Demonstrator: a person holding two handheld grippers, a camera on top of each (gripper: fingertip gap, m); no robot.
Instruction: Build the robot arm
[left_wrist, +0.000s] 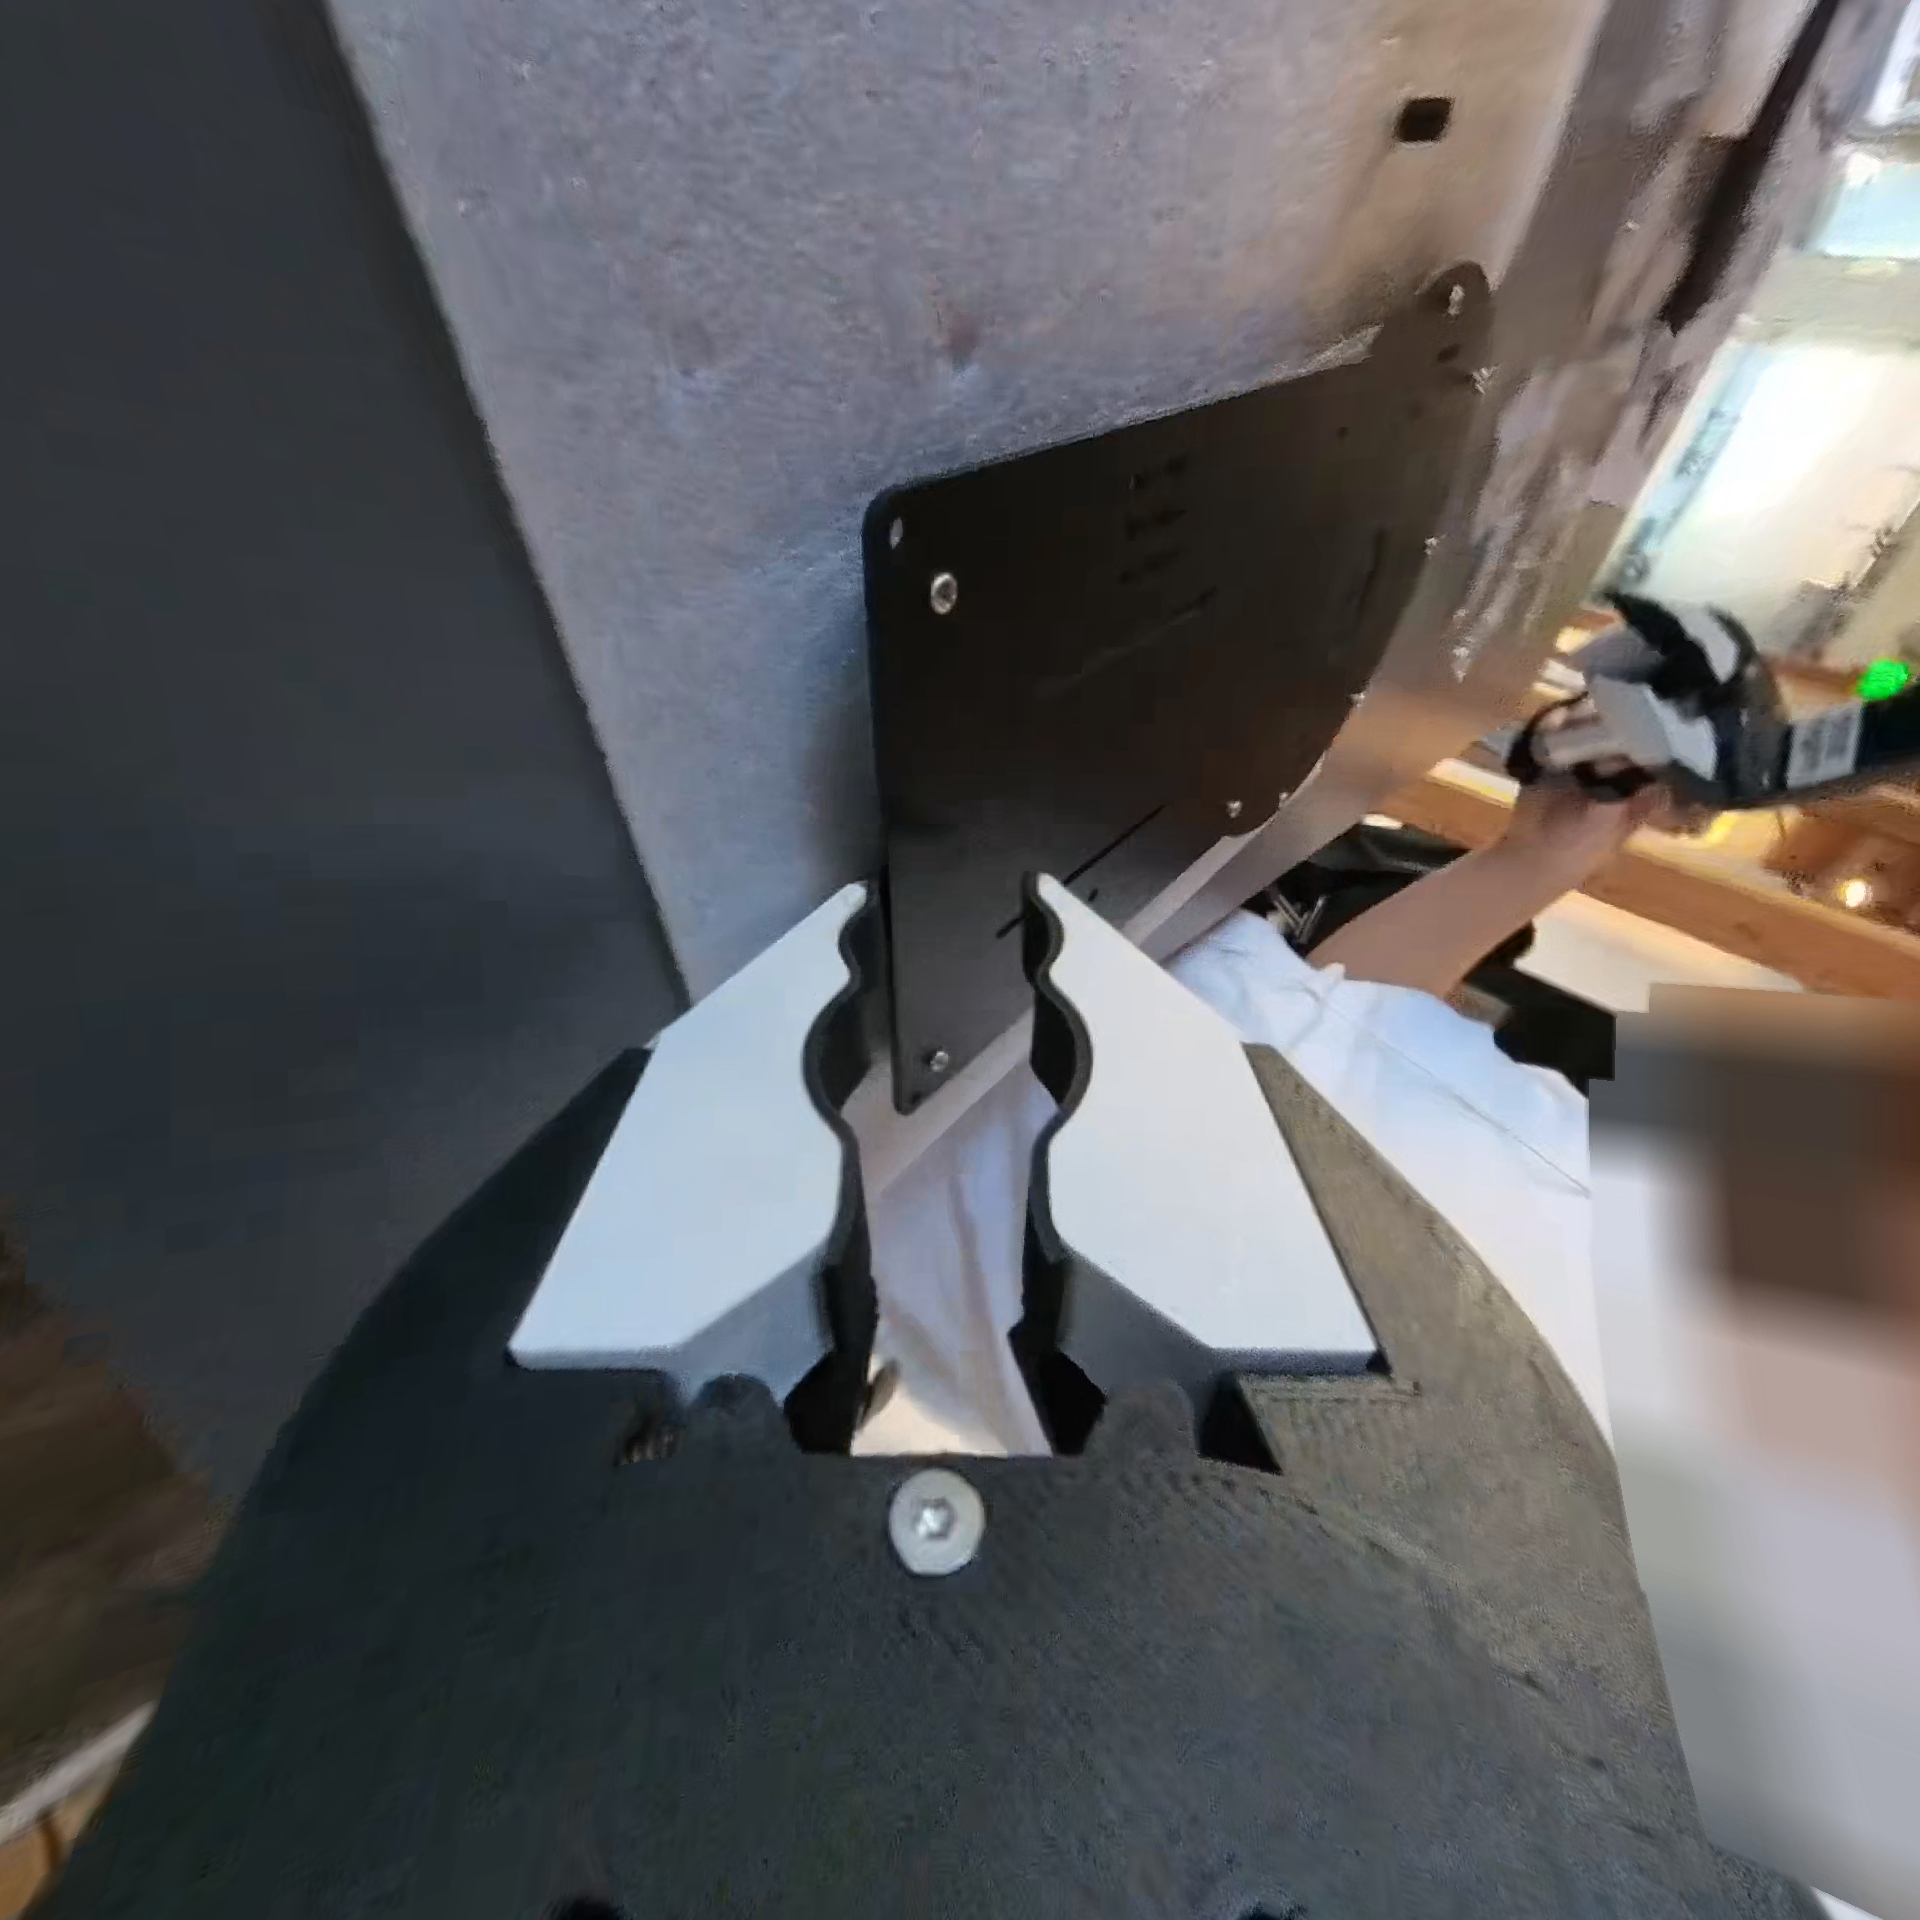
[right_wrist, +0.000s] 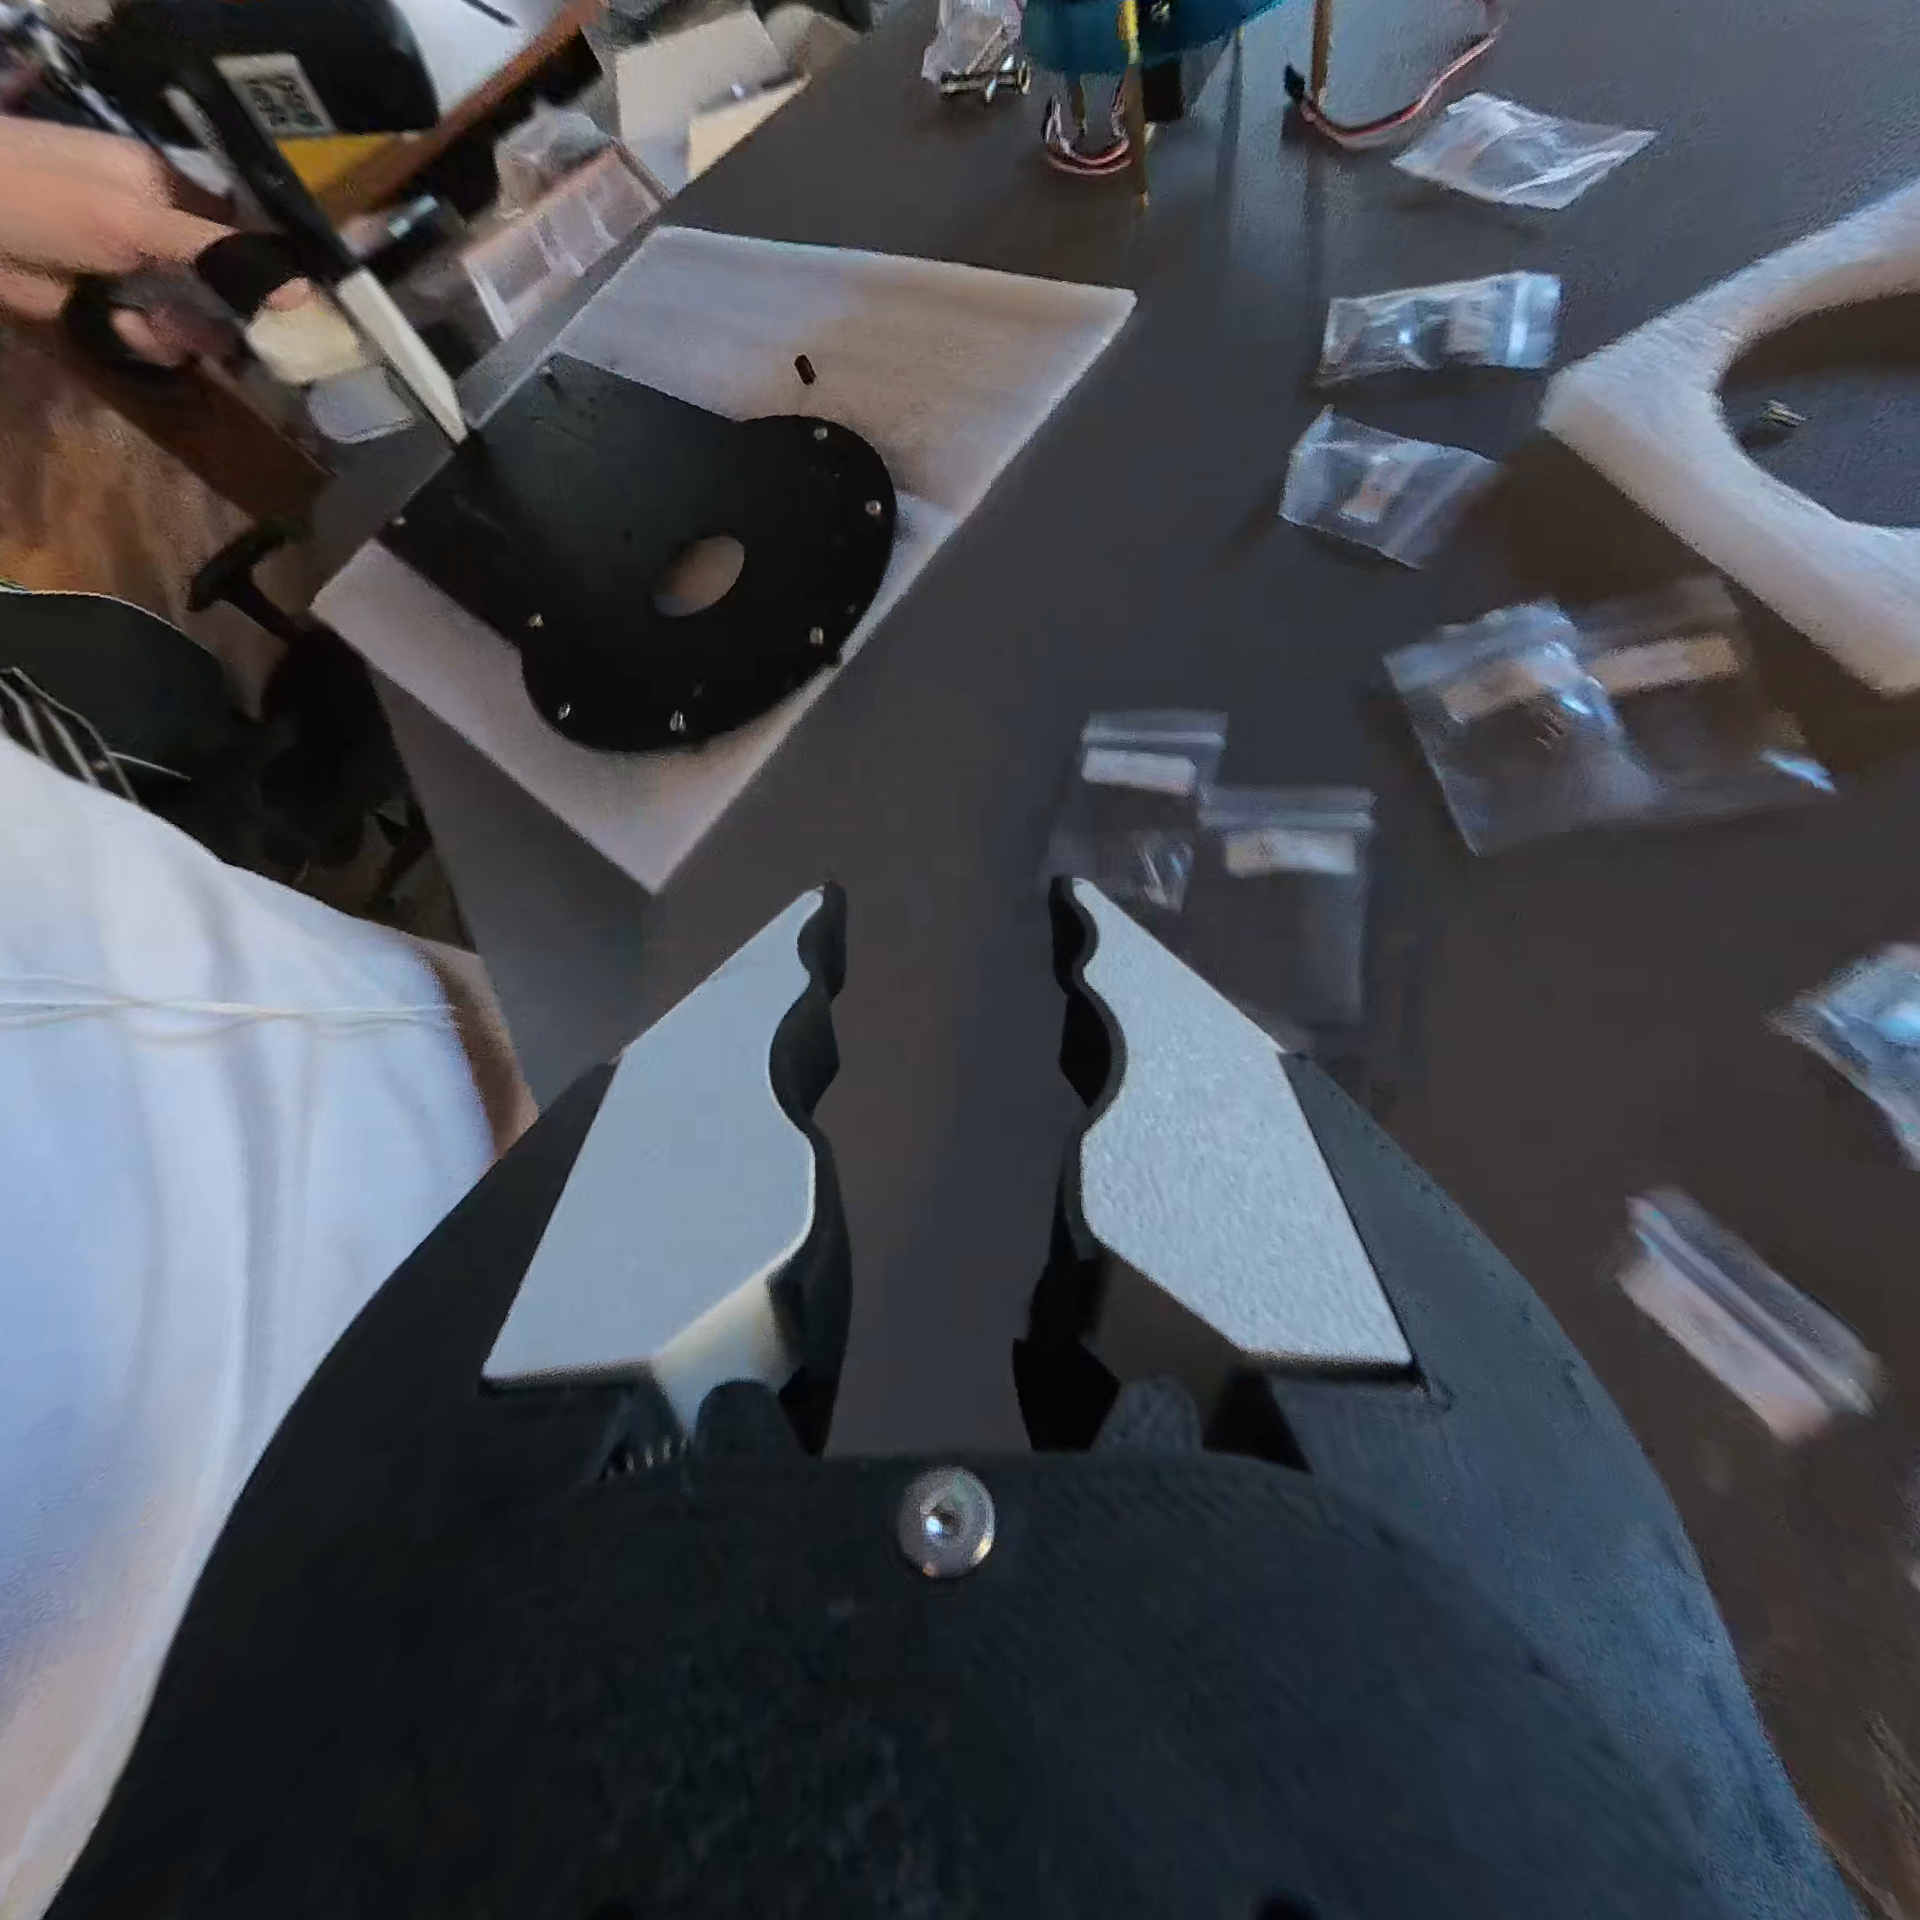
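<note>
On my left gripper (left_wrist: 945, 894) the jaws stand a narrow way apart with the corner of a flat black metal plate with small silver screws (left_wrist: 1132, 665) between them; the edge lies against the left finger (left_wrist: 717, 1122), and I cannot tell if the right one touches it. The plate sits on a white foam slab (left_wrist: 727, 312) that fills my view from ten to one o'clock. At three o'clock the right gripper (left_wrist: 1683, 707) shows farther off, bearing a sticker I leave unread. On my right gripper (right_wrist: 945, 894) the jaws stand open and hold nothing, over a dark grey tabletop (right_wrist: 935, 800). Small clear plastic bags of hardware (right_wrist: 1216, 821) lie from one to four o'clock. At eleven o'clock the plate, with its round hole, rests on the foam. A white cut-out foam piece (right_wrist: 1662, 374) lies at two o'clock.
</note>
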